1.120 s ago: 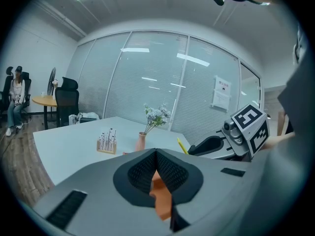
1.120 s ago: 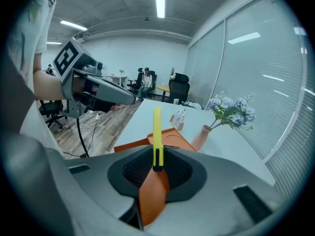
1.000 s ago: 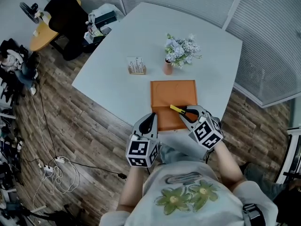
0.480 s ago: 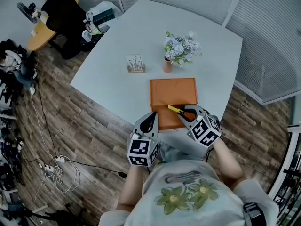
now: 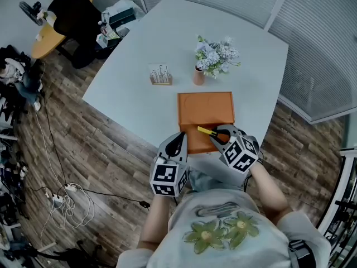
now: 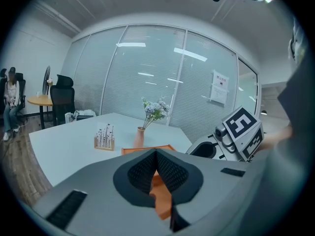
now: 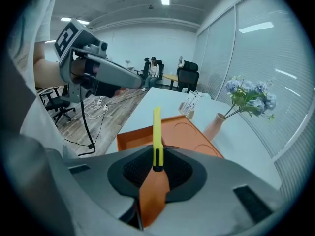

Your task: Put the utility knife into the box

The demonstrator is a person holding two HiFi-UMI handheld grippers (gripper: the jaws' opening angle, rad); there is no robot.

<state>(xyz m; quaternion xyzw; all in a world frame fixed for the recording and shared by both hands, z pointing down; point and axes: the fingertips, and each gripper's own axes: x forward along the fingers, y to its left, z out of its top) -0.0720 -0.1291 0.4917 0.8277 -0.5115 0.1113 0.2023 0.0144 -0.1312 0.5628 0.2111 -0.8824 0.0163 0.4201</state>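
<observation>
The utility knife (image 7: 157, 132) is clamped by its near end between the pads of the right tool (image 7: 156, 167), with nothing supporting the free yellow end; it hangs over the near part of the orange box (image 5: 205, 109), not yet lying in it.

- **Slip or swing:** held at one end only, the knife could pivot in the pads and tip down before release; a thin, smooth handle would make this more likely.
- **Bounce-out:** the box looks shallow; a release from too high could let the knife skid over the low rim onto the bench (image 5: 139, 88).
- **Rim catch:** if the free end meets the rim or floor first, it could push the box along; the left tool (image 5: 179, 139), its jaws together on nothing, sits by the near left corner, and I cannot tell whether it touches the box.
- **Overshoot:** the vase of flowers (image 5: 199, 78) stands just beyond the far edge.

The knife's long axis runs straight out along the right tool's jaws; in the head view it points away from the person and leftward across the box, seemingly tilted somewhat down.
</observation>
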